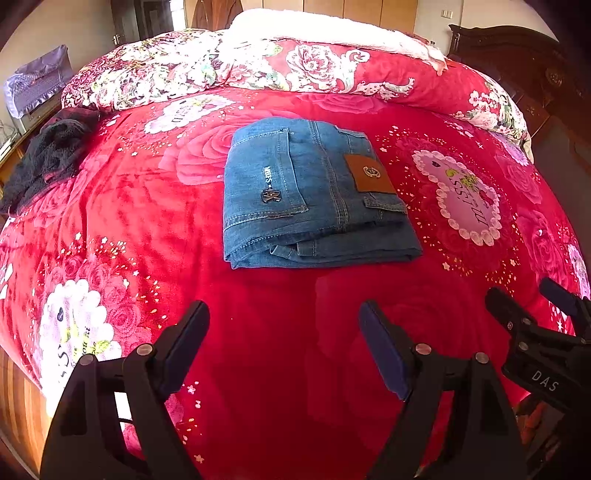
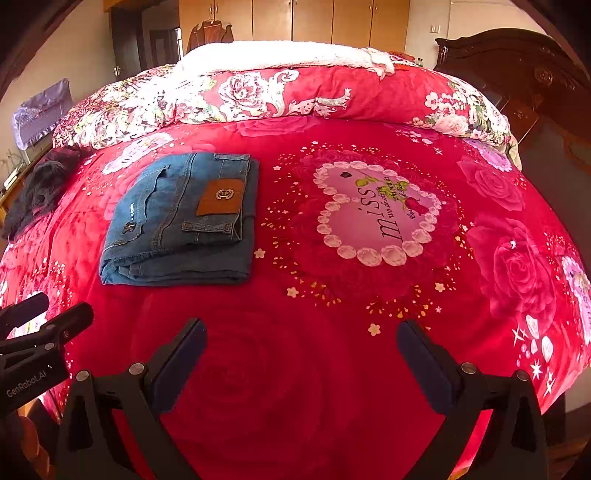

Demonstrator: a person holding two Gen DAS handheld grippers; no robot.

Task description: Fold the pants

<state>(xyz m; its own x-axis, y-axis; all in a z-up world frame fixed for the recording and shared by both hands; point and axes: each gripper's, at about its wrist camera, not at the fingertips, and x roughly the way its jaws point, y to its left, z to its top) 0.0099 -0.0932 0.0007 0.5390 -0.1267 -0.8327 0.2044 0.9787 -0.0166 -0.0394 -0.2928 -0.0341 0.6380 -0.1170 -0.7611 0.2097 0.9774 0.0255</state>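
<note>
Both grippers sit low over the red bedspread [image 1: 280, 369], left gripper [image 1: 284, 347] and right gripper [image 2: 301, 363] spread wide, holding nothing. The jeans [image 1: 306, 199] lie folded just ahead, dead-on for the left, off to the right one's left, so left's closer. Looks pretty much done.

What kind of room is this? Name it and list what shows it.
Most likely a home bedroom: folded jeans lie on a bed with a red floral blanket, a dark carved headboard stands at its right, and wooden wardrobe doors line the far wall.
</note>
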